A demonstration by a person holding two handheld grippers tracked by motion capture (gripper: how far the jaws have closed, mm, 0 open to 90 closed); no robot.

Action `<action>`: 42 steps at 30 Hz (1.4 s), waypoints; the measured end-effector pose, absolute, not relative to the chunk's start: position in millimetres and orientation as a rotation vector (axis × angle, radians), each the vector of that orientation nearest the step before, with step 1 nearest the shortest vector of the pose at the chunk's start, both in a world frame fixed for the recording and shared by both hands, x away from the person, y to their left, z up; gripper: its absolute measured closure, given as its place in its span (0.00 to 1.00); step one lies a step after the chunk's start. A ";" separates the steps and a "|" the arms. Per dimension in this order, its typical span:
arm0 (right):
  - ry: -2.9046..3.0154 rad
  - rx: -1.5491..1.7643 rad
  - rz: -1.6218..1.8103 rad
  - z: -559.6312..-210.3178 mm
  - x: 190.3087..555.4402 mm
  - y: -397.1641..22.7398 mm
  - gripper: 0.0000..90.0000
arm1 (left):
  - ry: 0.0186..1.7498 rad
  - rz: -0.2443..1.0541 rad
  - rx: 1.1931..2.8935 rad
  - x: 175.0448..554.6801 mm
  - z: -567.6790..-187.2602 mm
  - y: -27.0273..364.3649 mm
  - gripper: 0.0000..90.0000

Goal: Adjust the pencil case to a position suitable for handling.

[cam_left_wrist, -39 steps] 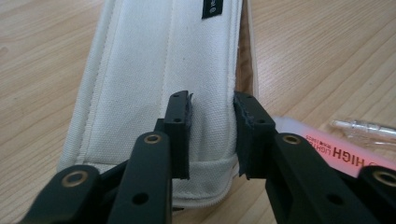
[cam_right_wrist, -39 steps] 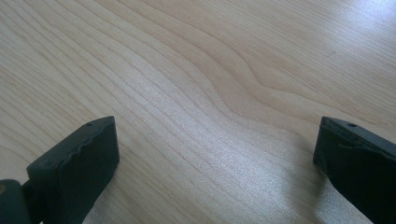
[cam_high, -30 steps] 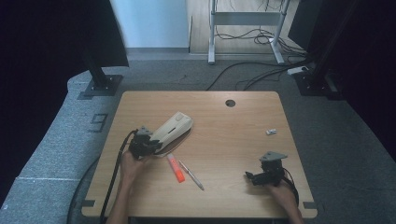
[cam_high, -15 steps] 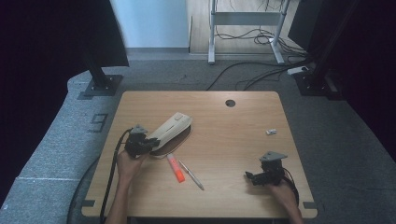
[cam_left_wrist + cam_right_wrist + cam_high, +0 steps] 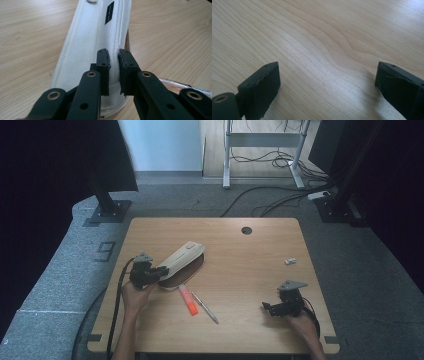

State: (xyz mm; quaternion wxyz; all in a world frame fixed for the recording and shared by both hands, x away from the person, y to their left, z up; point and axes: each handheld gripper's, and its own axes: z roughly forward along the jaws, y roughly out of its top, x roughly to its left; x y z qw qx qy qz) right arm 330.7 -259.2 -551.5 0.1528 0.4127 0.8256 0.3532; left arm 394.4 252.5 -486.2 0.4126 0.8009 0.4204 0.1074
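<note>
While the left tongs point(image 5: 113, 66) sit pinched on the near edge seam of the white pencil case point(image 5: 92, 47), that case lies at the left-centre of the tabletop point(image 5: 250, 270), long axis running diagonally away from the left hand point(image 5: 135, 295). Its flap looks lifted, brown inside showing underneath. Orange marker point(image 5: 188, 300) and a silver pen point(image 5: 205, 301) lie just beside the case, nearer the person. Right tongs point(image 5: 272, 308) rest low over bare wood at the right-front, well apart from the case; jaws wide with nothing between them, and they have just eased in slightly. Small white bit point(image 5: 290, 261) lies near the right edge.
</note>
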 end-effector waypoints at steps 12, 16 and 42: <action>2.340 1.209 1.024 -542.8 342.2 -268.6 0.09 | 1.050 0.281 2.012 393.8 -486.1 254.7 0.89; 2.335 1.212 1.041 -538.9 347.8 -273.4 0.10 | 1.049 0.281 2.015 393.6 -486.2 254.5 0.89; 2.203 1.332 0.934 -525.5 395.6 -307.0 0.15 | 1.039 0.272 2.024 392.7 -485.9 255.4 0.88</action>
